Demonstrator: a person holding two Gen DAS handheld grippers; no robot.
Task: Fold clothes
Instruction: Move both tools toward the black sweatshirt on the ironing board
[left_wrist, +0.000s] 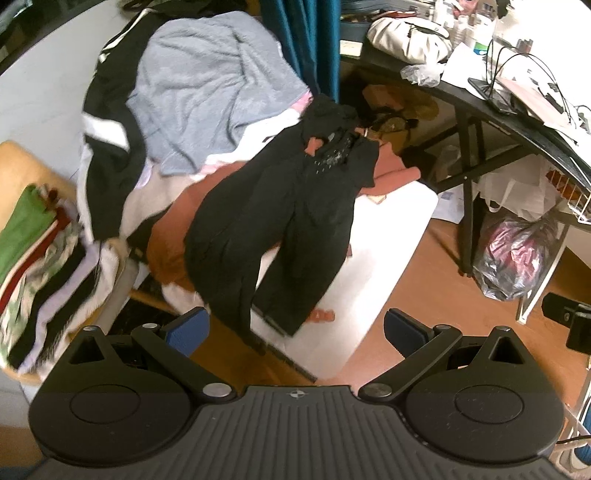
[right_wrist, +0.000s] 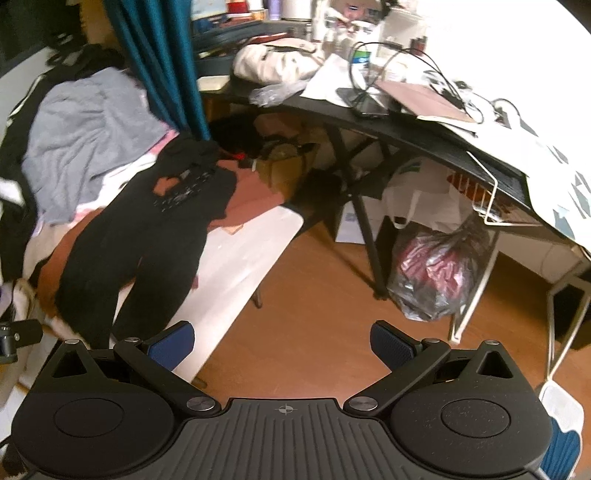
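Black trousers (left_wrist: 280, 221) are laid out on a white folding table (left_wrist: 388, 236), with both grippers held above the near end.

The left gripper (left_wrist: 295, 332) and the right gripper (right_wrist: 282, 341) are seen spread wide, nothing held between the blue pads (right_wrist: 391, 343). The trousers lie partly over a brown garment (left_wrist: 166, 251); a grey garment (left_wrist: 210, 96) is heaped behind. What may be a folded stack (left_wrist: 40, 273) is seen left, blurred.
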